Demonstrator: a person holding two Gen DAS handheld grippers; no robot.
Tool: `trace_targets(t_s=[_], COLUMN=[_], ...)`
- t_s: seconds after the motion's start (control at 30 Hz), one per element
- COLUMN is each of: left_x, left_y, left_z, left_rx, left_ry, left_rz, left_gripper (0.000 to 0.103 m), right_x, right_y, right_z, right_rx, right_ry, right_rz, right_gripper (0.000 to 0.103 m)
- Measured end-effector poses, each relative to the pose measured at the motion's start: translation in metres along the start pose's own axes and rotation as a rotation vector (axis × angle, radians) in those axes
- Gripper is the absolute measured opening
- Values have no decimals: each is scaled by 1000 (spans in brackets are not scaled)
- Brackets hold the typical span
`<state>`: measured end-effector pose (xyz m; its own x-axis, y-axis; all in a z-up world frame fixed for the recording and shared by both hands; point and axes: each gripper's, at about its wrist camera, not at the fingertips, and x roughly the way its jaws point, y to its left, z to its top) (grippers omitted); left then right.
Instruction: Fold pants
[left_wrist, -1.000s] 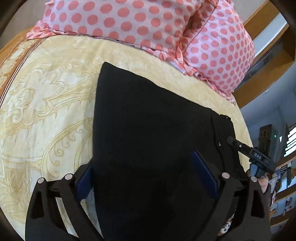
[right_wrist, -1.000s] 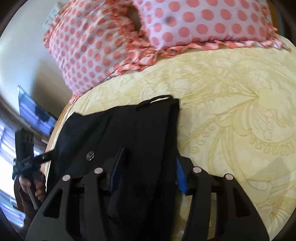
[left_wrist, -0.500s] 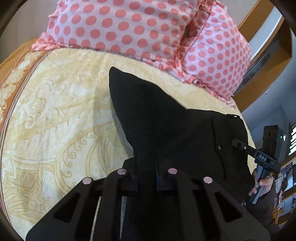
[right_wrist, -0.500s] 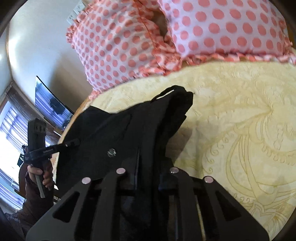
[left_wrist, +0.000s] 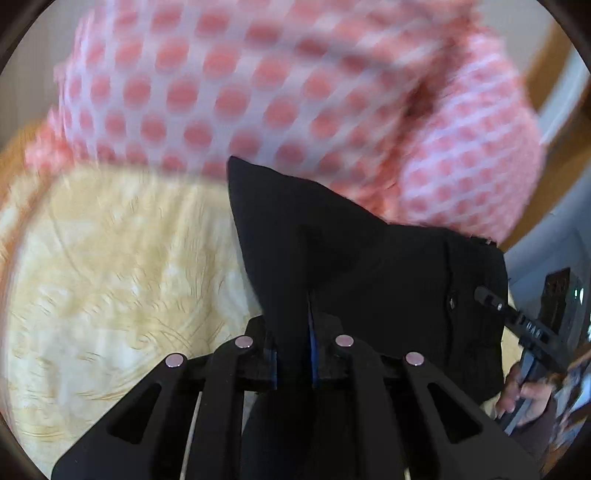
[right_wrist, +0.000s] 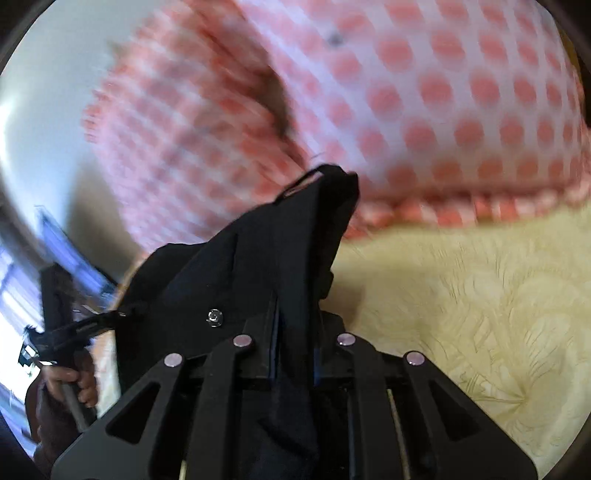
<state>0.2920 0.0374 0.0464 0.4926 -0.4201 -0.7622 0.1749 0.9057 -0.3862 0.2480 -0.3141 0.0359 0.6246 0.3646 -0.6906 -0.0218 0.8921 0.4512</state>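
The left gripper (left_wrist: 293, 354) is clamped on a fold of the black pants (left_wrist: 369, 266), which rise from its 2 fingers to a peak ahead. The right gripper (right_wrist: 293, 354) is likewise pinched on the cloth at the waist end, near the snap button (right_wrist: 215, 316). The pants hang between both grippers, lifted above the yellow bedspread (left_wrist: 110, 277), in front of 2 pink polka-dot pillows (left_wrist: 240, 85).

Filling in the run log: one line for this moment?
left gripper: shut on black pants | right gripper: shut on black pants | pants lifted over bedspread
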Motion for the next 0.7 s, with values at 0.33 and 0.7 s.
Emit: trace_targets(t_s=[0.33,0.7], left_x=[-27,-58], left_y=[3,-38], left_z=[-17,-91], left_rx=[31,121], left_ry=[-132,-32], left_rz=[127,-110], left_gripper=[63,90], right_x=[-66,-64], right_y=[5,34], right_z=[-16,-71], right_rx=[-33,-55], right_ry=[-178,3], right_rz=[-140,103], right_gripper=[65,70])
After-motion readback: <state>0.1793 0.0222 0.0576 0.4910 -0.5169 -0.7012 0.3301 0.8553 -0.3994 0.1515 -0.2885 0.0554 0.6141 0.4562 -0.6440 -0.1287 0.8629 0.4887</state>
